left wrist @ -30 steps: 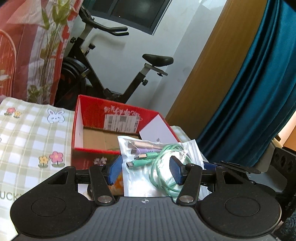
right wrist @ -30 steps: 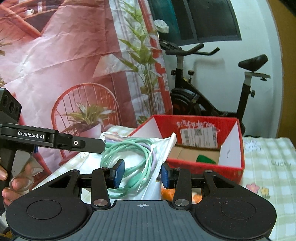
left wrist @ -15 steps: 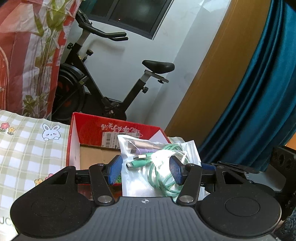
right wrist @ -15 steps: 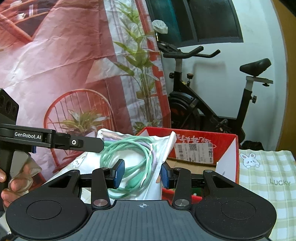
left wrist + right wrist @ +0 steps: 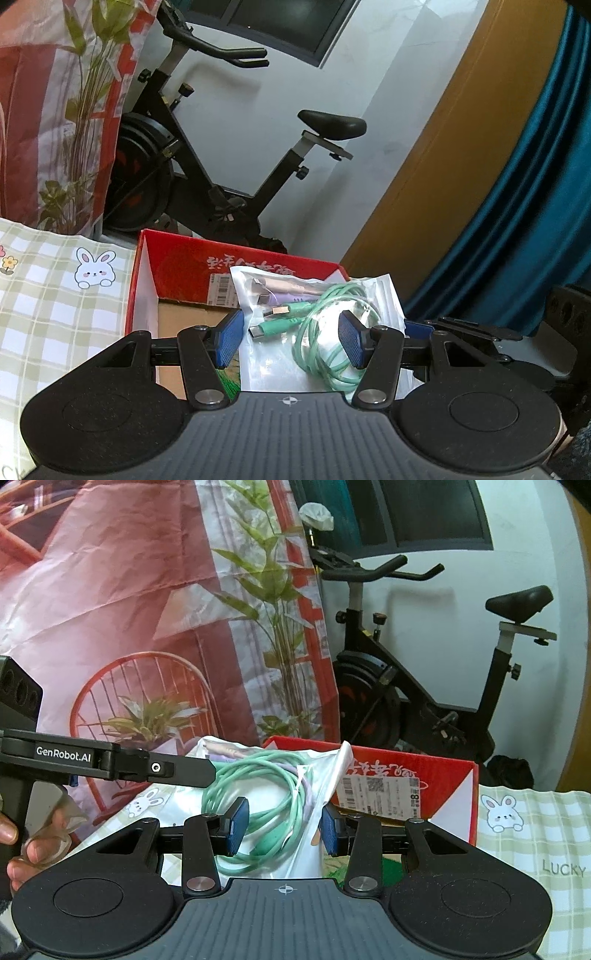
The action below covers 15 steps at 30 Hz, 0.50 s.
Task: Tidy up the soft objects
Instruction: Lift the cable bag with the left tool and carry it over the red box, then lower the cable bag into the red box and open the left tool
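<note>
Bag of cables (image 5: pixel 295 343) (plugs leftward) | over red box (image 5: pixel 258 266) | both jaws part-open, grip unclear

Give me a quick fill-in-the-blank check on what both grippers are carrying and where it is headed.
1. The clear plastic bag holds a coiled ____ cable with USB plugs.
2. Behind the bag sits an open ____ cardboard box.
3. The checked tablecloth carries a cartoon ____ print.
4. A black exercise ____ stands by the white wall.

Missing words: green; red; rabbit; bike
</note>
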{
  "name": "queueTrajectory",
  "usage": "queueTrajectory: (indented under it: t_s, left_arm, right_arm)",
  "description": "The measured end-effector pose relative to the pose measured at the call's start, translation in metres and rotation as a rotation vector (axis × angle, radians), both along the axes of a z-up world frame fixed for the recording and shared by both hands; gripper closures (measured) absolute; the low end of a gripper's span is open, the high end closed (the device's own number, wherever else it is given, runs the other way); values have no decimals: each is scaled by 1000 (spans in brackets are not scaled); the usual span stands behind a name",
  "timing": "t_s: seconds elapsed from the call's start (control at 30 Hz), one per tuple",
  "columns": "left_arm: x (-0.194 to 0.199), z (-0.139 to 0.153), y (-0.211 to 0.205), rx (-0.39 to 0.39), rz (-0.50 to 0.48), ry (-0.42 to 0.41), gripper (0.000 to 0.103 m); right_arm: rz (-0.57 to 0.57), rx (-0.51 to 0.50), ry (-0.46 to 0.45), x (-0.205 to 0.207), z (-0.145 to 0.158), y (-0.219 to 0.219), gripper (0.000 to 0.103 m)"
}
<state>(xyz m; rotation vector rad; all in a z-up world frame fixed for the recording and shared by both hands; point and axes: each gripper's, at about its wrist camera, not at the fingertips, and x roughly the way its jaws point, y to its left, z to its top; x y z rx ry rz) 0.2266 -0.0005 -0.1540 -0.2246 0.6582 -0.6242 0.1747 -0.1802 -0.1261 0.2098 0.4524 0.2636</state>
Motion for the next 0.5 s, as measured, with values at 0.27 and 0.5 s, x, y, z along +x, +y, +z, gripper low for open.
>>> queueTrajectory:
  t_s: [0.27,0.5]
  left_arm:
    - [30,-14,-11,41,14,36,45]
    - [47,-33,-11,80,32,82,45]
  right_arm:
    - [-8,4,88,46,-19,-9,65]
    - [0,10,207,78,-42,-5,65]
